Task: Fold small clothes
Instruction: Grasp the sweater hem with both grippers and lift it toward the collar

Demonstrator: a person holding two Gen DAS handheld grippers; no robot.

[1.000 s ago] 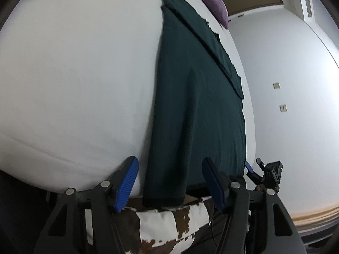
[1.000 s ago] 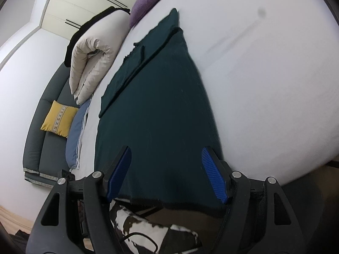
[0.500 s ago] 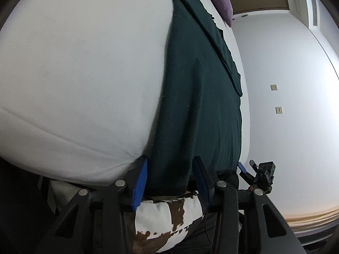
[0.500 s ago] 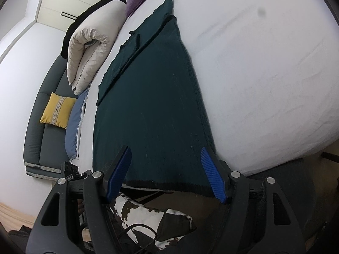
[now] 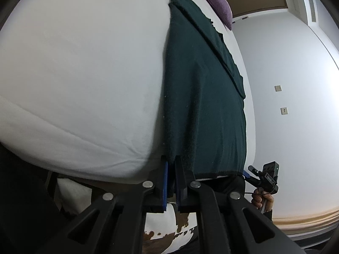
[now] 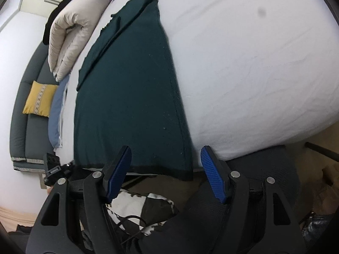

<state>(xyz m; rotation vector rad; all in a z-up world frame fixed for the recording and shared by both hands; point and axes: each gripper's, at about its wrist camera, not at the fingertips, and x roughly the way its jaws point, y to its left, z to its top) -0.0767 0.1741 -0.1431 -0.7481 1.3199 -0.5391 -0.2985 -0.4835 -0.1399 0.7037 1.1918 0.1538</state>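
Dark green cloth lies flat on a big white bed (image 5: 80,80). It is a dark green garment (image 5: 203,97), long and smooth, and it reaches from the near edge of the bed up toward a purple pillow (image 5: 220,6) at the far end. A folded strip of the same cloth lies along one long side of it.

The left gripper (image 5: 171,169) is at the near left corner of the garment. Its two blue jaws are pressed close together, and the hem of the garment is pinched between them.

The right gripper (image 6: 166,171) is at the other near corner. Its blue jaws stand wide apart. The dark hem hangs just past the bed edge between them, but the pads do not press on it.

In the left view, a hand (image 5: 261,200) holds the handle of the right gripper beside the bed.

A cream quilt (image 6: 67,36) is rolled up beside the bed. A grey sofa (image 6: 23,114) with a yellow cushion (image 6: 39,98) stands past it. A black and white patchy cloth (image 6: 137,205) lies below the grippers.
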